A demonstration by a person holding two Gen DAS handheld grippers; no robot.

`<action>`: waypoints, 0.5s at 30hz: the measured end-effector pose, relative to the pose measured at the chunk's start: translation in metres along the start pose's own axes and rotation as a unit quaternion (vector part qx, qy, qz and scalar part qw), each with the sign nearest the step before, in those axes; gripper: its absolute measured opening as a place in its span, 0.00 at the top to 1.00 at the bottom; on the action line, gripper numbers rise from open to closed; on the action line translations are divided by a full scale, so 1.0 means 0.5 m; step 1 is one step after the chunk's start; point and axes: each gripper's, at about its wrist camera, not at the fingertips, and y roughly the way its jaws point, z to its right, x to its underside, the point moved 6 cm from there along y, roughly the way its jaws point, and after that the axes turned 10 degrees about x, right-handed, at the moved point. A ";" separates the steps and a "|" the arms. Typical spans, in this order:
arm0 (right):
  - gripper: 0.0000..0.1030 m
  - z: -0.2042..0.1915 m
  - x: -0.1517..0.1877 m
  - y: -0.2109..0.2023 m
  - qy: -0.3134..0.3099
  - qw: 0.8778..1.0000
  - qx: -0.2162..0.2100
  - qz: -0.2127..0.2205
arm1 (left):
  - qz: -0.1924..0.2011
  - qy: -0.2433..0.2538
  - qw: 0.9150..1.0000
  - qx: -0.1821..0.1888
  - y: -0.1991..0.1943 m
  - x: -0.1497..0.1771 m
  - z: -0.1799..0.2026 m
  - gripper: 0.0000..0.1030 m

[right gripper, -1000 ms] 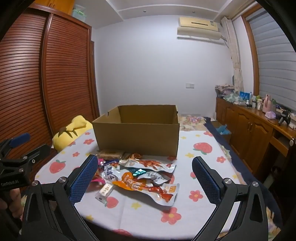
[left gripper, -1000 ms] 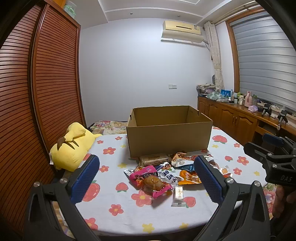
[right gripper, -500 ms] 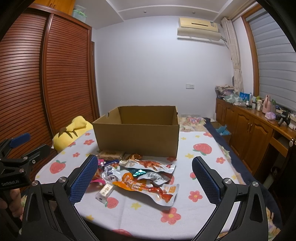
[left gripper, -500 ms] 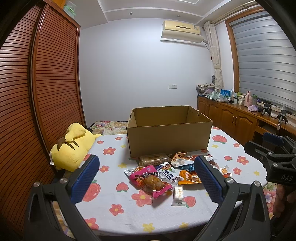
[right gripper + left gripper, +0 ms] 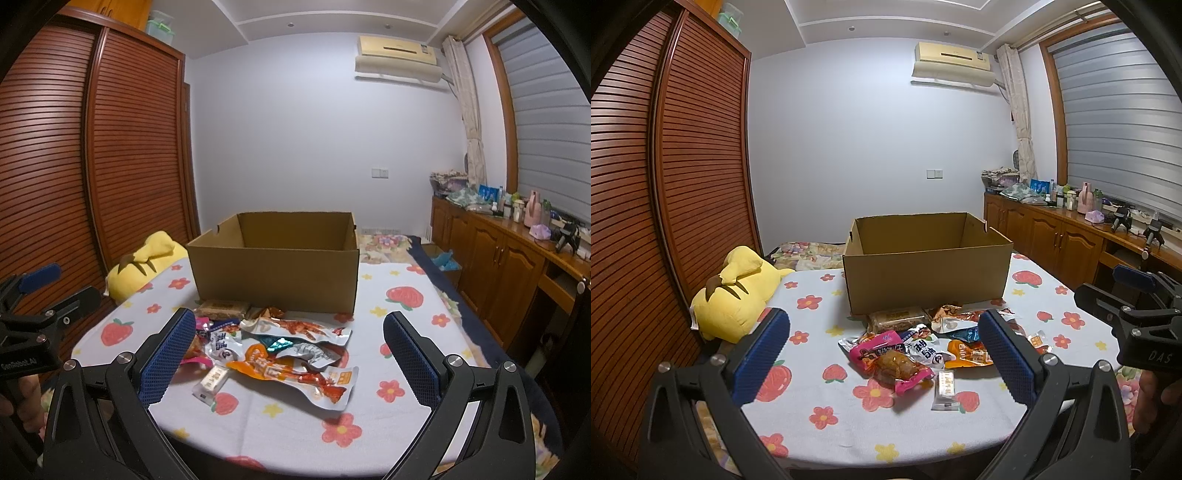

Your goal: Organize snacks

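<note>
An open, empty cardboard box (image 5: 925,273) (image 5: 275,275) stands on the table. In front of it lies a pile of several snack packets: a pink packet (image 5: 890,360), a brown cake bar (image 5: 897,319), an orange packet (image 5: 291,376), a red-and-white packet (image 5: 299,328) and a small white bar (image 5: 946,386) (image 5: 212,382). My left gripper (image 5: 884,354) is open and empty, held above the near table edge facing the pile. My right gripper (image 5: 288,356) is open and empty, also facing the pile. Each gripper shows at the edge of the other's view.
The table has a flowered cloth (image 5: 827,398). A yellow plush toy (image 5: 733,295) lies at its left edge. A slatted wooden wardrobe (image 5: 665,192) stands to the left. A wooden cabinet (image 5: 509,258) with bottles runs along the right wall.
</note>
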 end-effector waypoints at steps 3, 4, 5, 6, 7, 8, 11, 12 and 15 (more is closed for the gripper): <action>0.00 0.000 -0.001 -0.001 0.000 1.000 -0.001 0.000 | 0.000 0.001 1.000 0.001 -0.002 -0.001 0.002 0.00; 0.00 -0.001 0.001 0.000 0.000 1.000 0.000 0.001 | 0.001 0.000 1.000 0.001 -0.003 -0.001 0.002 0.00; 0.00 0.000 0.000 -0.001 0.000 1.000 0.000 0.001 | 0.001 0.001 1.000 0.001 -0.003 -0.001 0.002 0.00; 0.00 0.000 0.000 -0.001 0.000 1.000 0.000 0.001 | 0.001 0.001 1.000 0.001 -0.003 -0.001 0.002 0.00; 0.00 -0.001 0.001 -0.001 0.000 1.000 0.000 0.001 | 0.001 0.001 1.000 0.001 -0.003 -0.001 0.003 0.00; 0.00 -0.001 0.001 0.000 0.000 1.000 0.000 0.001 | 0.001 0.001 1.000 0.001 -0.003 -0.001 0.003 0.00; 0.00 0.001 -0.002 -0.003 0.000 1.000 0.000 0.002 | 0.001 0.000 1.000 0.001 -0.003 -0.001 0.003 0.00; 0.00 0.001 -0.002 -0.003 0.000 1.000 0.000 0.002 | 0.001 0.001 1.000 0.001 -0.003 -0.001 0.003 0.00; 0.00 0.002 -0.001 -0.003 0.000 1.000 0.000 0.002 | 0.001 0.001 1.000 0.001 -0.003 -0.001 0.003 0.00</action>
